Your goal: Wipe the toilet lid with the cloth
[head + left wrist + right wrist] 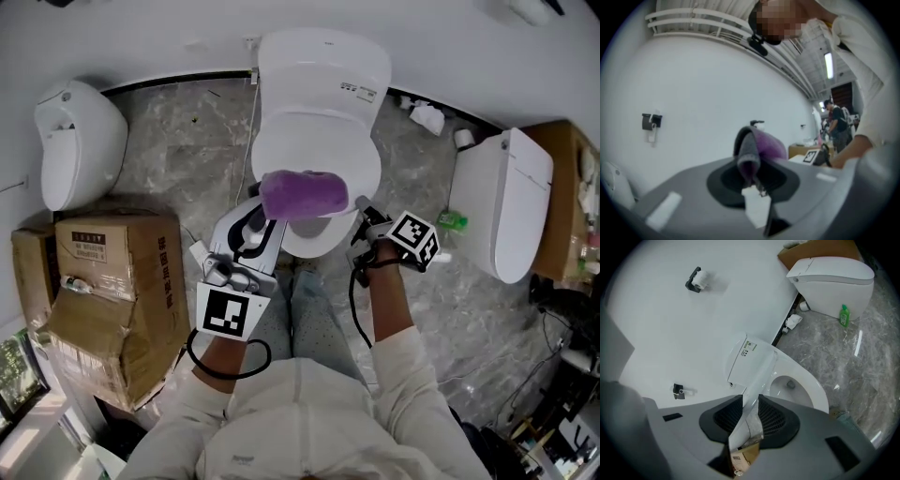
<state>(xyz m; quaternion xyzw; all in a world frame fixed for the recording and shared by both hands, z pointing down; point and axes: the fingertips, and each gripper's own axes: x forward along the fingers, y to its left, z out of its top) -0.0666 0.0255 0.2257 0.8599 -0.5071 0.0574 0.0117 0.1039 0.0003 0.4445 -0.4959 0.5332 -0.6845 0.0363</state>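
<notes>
The left tongs are clamped on a bunched purple cloth, which stands up out of their jaws and hangs over the toilet just ahead of them. The right tongs are set narrow, their pads closed on the thin front edge of the raised toilet lid, which runs away from them toward the wall. The open bowl lies just to the right of that edge.

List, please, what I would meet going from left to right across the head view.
From the left: left-hand toilet → purple cloth → right gripper → green bottle → right-hand toilet.
</notes>
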